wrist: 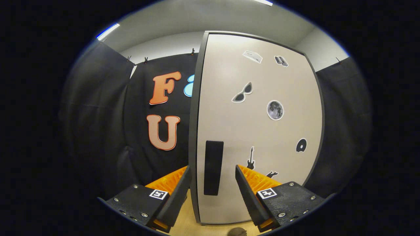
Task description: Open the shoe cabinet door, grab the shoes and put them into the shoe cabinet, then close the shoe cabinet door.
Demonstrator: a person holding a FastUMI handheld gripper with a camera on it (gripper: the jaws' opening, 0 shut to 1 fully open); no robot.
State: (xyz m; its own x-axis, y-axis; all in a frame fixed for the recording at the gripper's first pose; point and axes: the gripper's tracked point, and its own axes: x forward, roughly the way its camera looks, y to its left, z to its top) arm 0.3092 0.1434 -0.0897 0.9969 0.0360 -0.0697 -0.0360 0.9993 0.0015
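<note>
gripper view: fingers (178, 191) apart, straddling door (256, 131) edge; handle (213, 167) between them.

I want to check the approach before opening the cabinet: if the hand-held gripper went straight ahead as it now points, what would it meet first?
Most likely the black handle on the closed cabinet door. The hand-held gripper is open, its fingers either side of the handle. Depth is unclear, so how near it is I cannot tell.
</note>
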